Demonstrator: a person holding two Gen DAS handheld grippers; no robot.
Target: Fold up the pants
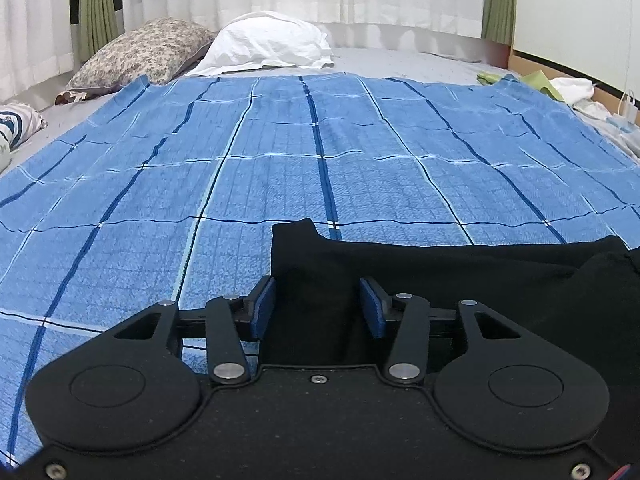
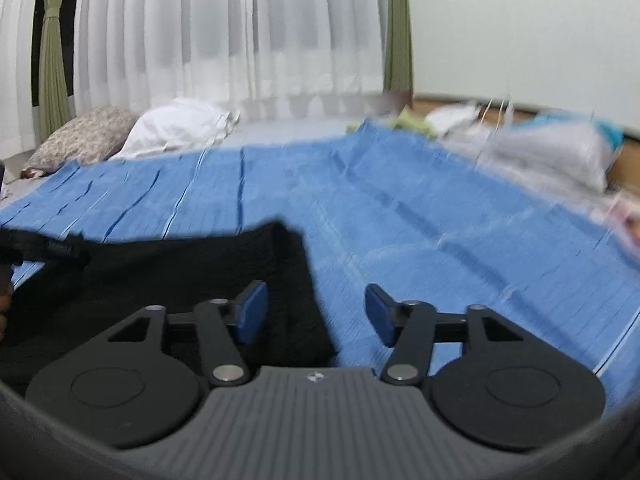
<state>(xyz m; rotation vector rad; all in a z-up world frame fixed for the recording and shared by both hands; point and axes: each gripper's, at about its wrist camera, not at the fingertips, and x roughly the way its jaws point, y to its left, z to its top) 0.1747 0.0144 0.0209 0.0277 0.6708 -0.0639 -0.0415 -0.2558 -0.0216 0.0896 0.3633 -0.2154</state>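
Black pants folded into a compact pile, both grippers let go.

The black soft-fabric pants (image 1: 440,276) lie at the near edge of the blue checked bed cover (image 1: 280,160), already in layers w/ a straight far edge and one small corner sticking up. Left gripper (image 1: 318,308) is half open above the cloth, pads not pressing it. Right gripper (image 2: 312,314) is wide open and holds nothing; the right edge of the pants passes under its left pad. I judge the folding is mostly done; maybe one last fold or smoothing is left, esp. that corner.
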